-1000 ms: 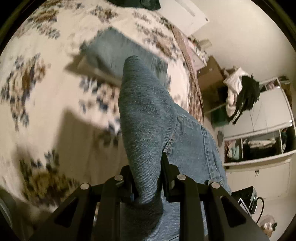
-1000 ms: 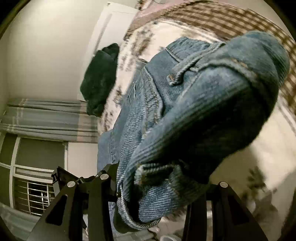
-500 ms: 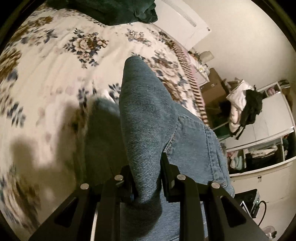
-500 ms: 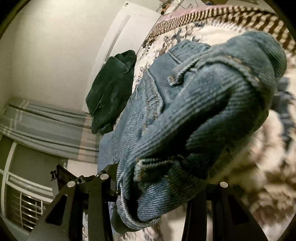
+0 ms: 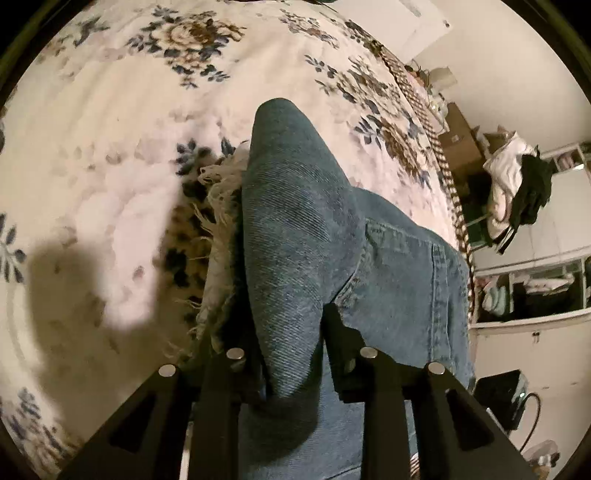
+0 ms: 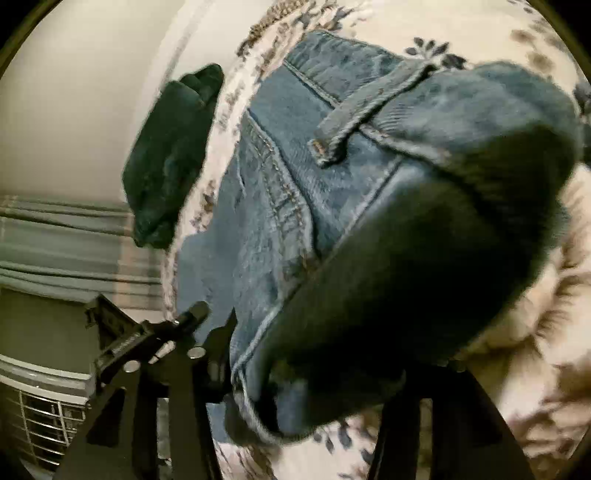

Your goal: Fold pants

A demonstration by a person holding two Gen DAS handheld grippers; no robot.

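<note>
Blue denim pants (image 5: 295,236) bulge up between the fingers of my left gripper (image 5: 288,350), which is shut on a fold of the fabric close above the floral bedspread (image 5: 110,129). A frayed white hem (image 5: 218,206) shows just left of the fold. In the right wrist view, my right gripper (image 6: 310,373) is shut on the waistband end of the pants (image 6: 332,206), with a belt loop (image 6: 354,122) showing on top. The bunched denim hides the right fingertips.
A dark green garment (image 6: 173,155) lies on the bed beyond the pants. A white door (image 5: 399,22) stands past the bed. Boxes, a pile of clothes (image 5: 517,184) and open white cabinets (image 5: 535,288) stand to the right of the bed. Striped curtains (image 6: 55,240) hang at left.
Both grippers have carried the pants across and down toward the bedspread. The pants leg seen lying ahead a second ago is out of view, and the frayed hem now shows beside the left gripper.
</note>
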